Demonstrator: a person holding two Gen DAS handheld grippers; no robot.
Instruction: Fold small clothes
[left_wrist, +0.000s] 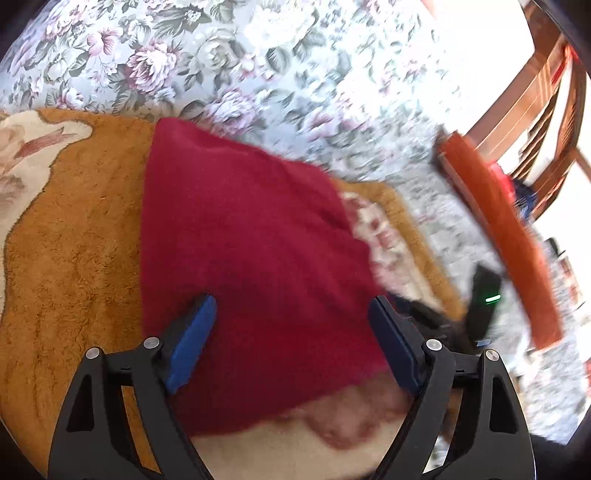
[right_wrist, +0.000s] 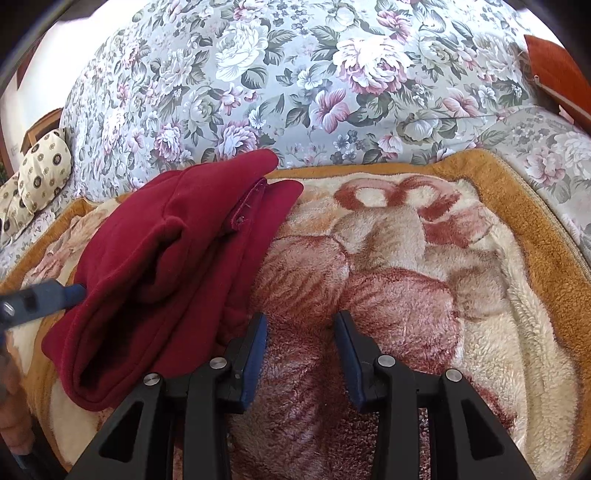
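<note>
Here, nearest the viewer, the left gripper (left_wrist: 290, 339) hangs over the near end of a dark red garment (left_wrist: 251, 236). Its blue fingers (left_wrist: 192, 339) are spread wide, one on each side of the cloth, and they grasp nothing; the picture is blurred by motion.

The garment lies folded into a thick bundle on a plush blanket (left_wrist: 74, 240) with an orange border and a cream and rose flower pattern. The blanket is spread on a bed.

The right gripper (right_wrist: 301, 350) sits just right of the garment, over bare blanket. Its fingers (right_wrist: 255, 354) stand partly apart with nothing between them, and the left one is close to the garment's right edge.

Seen from the right wrist, the bundle looks uneven. A seam edge (right_wrist: 247, 206) sticks up near its far end, and a soft hump rises in the middle.

Beyond the garment lies a floral bedspread (right_wrist: 295, 74) in grey, green and pink. A patterned pillow (right_wrist: 44, 162) rests far to the garment's left.

The fold seems nearly made. To finish it well, the released left fingers could press the hump flat, working from the near end toward the far seam. The right fingers could steady the right edge so the layers stay lined up and do not slide on the fluffy blanket.
</note>
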